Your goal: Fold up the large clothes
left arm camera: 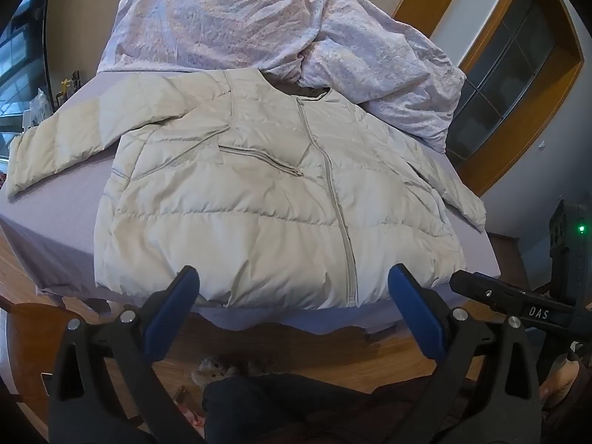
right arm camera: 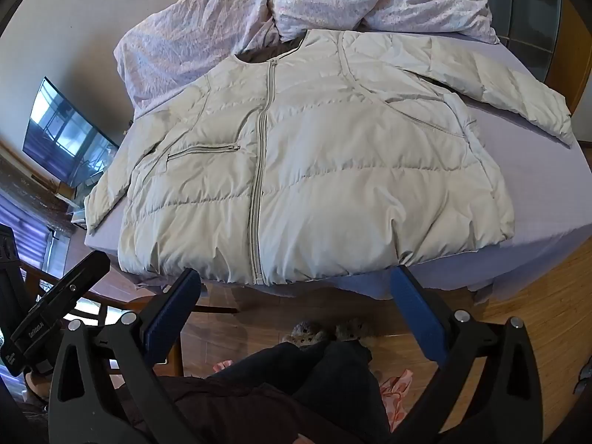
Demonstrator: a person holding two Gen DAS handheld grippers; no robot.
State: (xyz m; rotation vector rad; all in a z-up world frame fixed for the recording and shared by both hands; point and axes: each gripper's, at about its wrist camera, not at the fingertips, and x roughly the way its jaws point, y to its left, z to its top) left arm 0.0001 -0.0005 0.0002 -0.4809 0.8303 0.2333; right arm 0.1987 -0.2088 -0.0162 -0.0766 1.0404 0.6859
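A cream puffer jacket [left arm camera: 259,199] lies flat and zipped, front up, on a lilac-sheeted bed [left arm camera: 55,214], hem at the near edge, both sleeves spread outward. It also shows in the right wrist view [right arm camera: 333,170]. My left gripper [left arm camera: 294,277] is open and empty, held just before the hem. My right gripper [right arm camera: 296,279] is open and empty, also just short of the hem near the zipper's bottom end. The right gripper's body shows at the right of the left wrist view [left arm camera: 518,296].
A crumpled floral duvet [left arm camera: 259,22] is heaped at the head of the bed, behind the jacket's collar. Wooden floor [right arm camera: 536,314] lies below the bed's near edge, with slippers [right arm camera: 325,329] and my legs. A TV [right arm camera: 66,137] stands at the left.
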